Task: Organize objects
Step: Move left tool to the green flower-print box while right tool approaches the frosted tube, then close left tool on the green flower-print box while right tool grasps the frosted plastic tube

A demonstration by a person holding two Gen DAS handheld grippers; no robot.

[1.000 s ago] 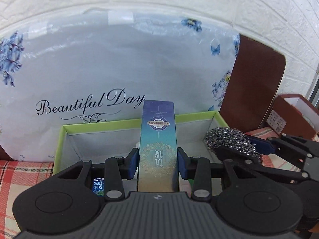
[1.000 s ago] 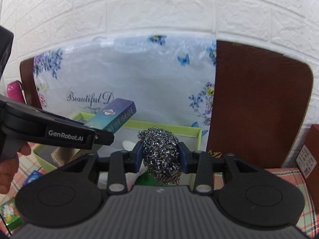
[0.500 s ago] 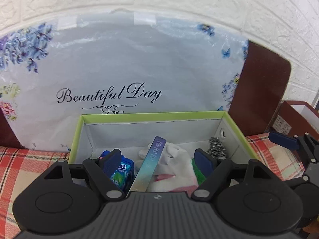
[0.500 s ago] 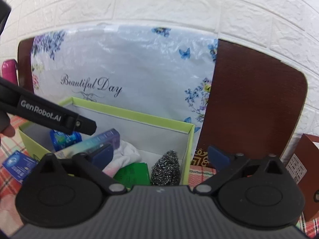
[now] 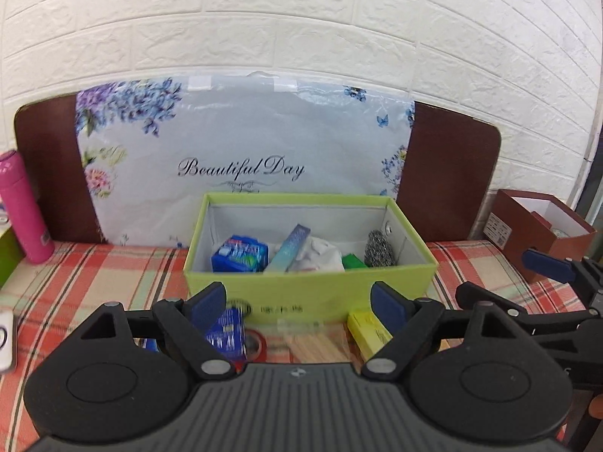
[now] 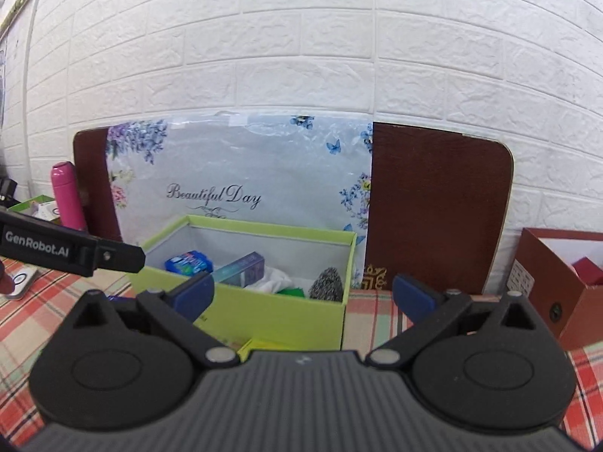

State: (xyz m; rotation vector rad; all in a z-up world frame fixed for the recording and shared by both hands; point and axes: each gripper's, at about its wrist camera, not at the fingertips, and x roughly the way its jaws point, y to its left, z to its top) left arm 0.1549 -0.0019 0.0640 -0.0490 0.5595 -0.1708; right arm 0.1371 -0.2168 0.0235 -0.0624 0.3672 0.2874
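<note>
A lime green box (image 5: 309, 297) (image 6: 264, 312) stands on the plaid cloth. Inside lie a blue packet (image 5: 239, 254) (image 6: 188, 261), a teal carton (image 5: 288, 248) (image 6: 241, 269), a white cloth (image 5: 318, 252), a green item (image 5: 352, 261) and a steel wool ball (image 5: 378, 250) (image 6: 327, 282). My left gripper (image 5: 299, 301) is open and empty in front of the box. My right gripper (image 6: 303, 293) is open and empty, near the box's right front corner. Loose in front of the box lie a blue packet (image 5: 226, 329), a yellow box (image 5: 367, 333) and wooden sticks (image 5: 316, 346).
A floral "Beautiful Day" bag (image 5: 241, 158) leans on a brown board (image 6: 437, 207) against the white brick wall. A pink bottle (image 5: 22, 207) stands at left. A dark red open box (image 5: 539, 233) (image 6: 557, 282) stands at right. The left gripper's arm (image 6: 68, 252) crosses the right wrist view.
Both grippers opened, dropping the teal carton and the steel wool ball into the green box, then pulled back and up away from it.
</note>
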